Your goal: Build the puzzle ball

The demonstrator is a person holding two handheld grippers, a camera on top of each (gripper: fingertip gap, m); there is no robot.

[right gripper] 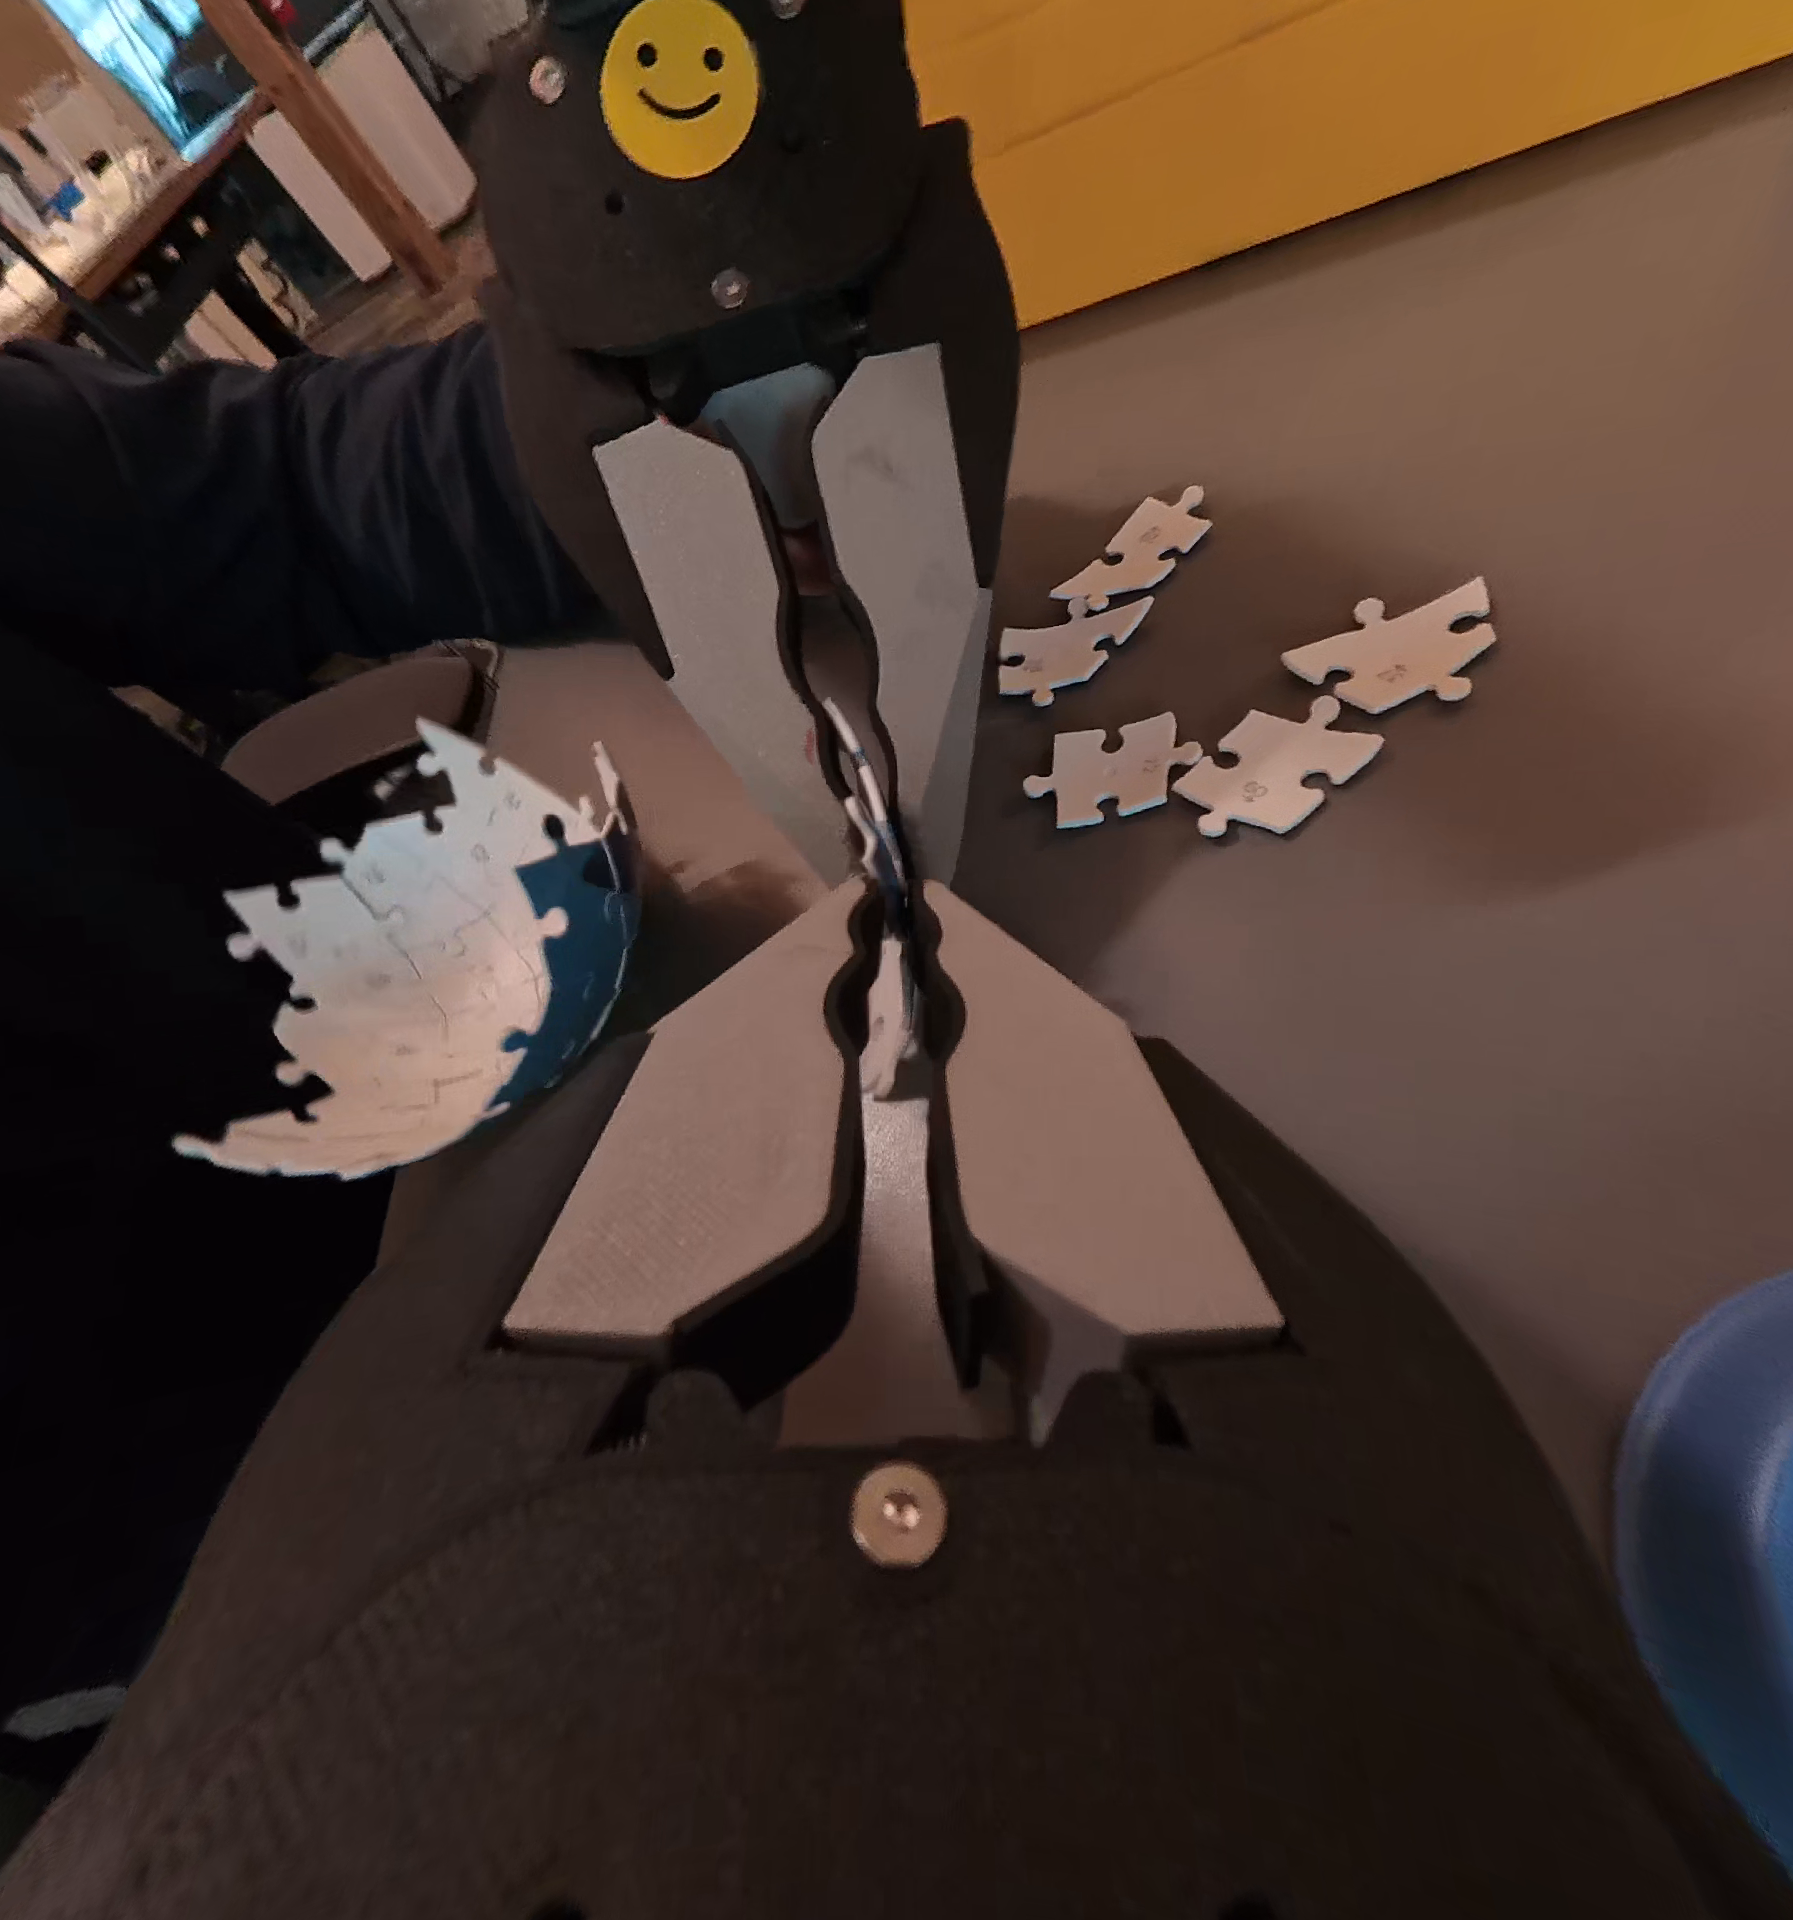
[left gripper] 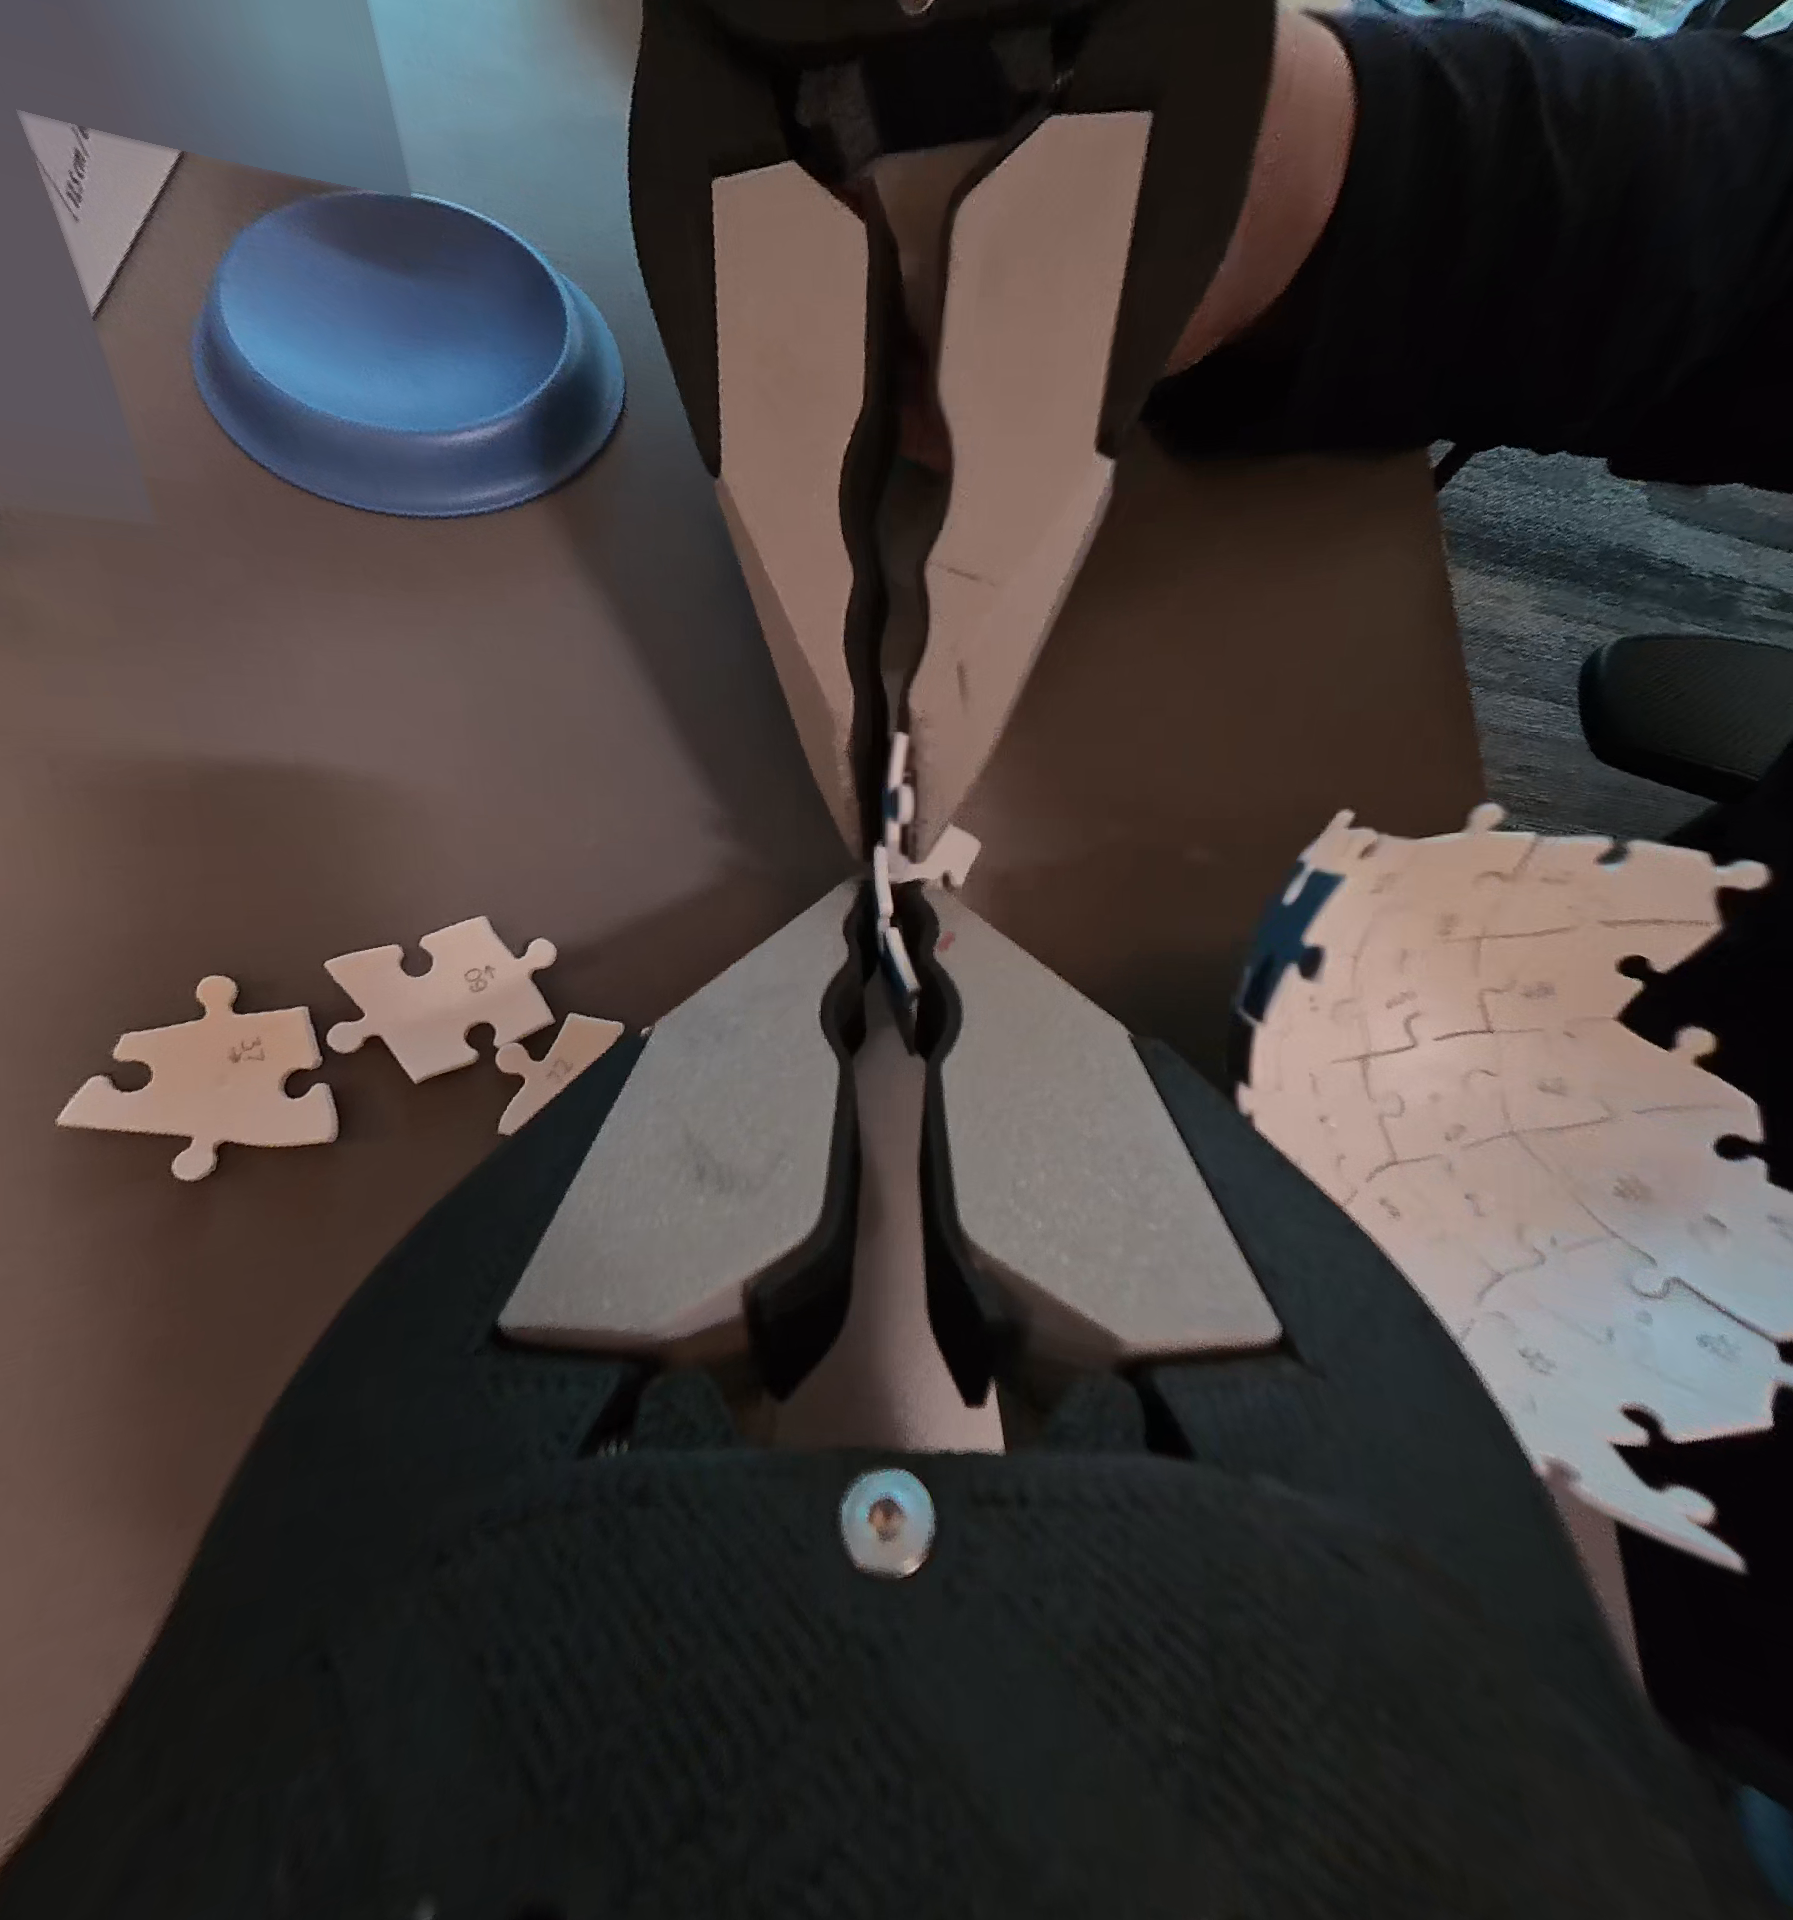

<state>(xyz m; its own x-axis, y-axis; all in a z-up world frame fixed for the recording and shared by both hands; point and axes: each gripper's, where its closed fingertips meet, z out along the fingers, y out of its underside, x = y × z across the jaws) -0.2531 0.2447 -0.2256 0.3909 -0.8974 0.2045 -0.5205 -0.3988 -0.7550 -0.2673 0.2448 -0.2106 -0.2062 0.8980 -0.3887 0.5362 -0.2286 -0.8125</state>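
My two grippers meet tip to tip above the brown table (left gripper: 248,727). My left gripper (left gripper: 897,914) is shut on a puzzle piece (left gripper: 897,971), seen edge-on, blue and white. My right gripper (left gripper: 902,831) comes in from the top and is shut on another puzzle piece (left gripper: 952,857). The two pieces touch at the tips. In the right wrist view my right gripper (right gripper: 887,914) holds its white piece (right gripper: 887,1029), and the left gripper (right gripper: 881,842), with a yellow smiley sticker, faces it. The half-built puzzle ball (left gripper: 1494,1143), a white-inside, blue-outside shell (right gripper: 435,966), sits beside the grippers.
Loose white puzzle pieces (left gripper: 217,1081) lie on the table left of my left gripper; several show in the right wrist view (right gripper: 1245,675). A blue bowl (left gripper: 404,343) stands at the back left, and shows low right in the right wrist view (right gripper: 1754,1558). A person's dark sleeve (left gripper: 1598,260) reaches in. Less than 4 cm separates the two grippers' tips. Left tips and right tips are each some 15 cm from the blue bowl (left gripper: 404,343).
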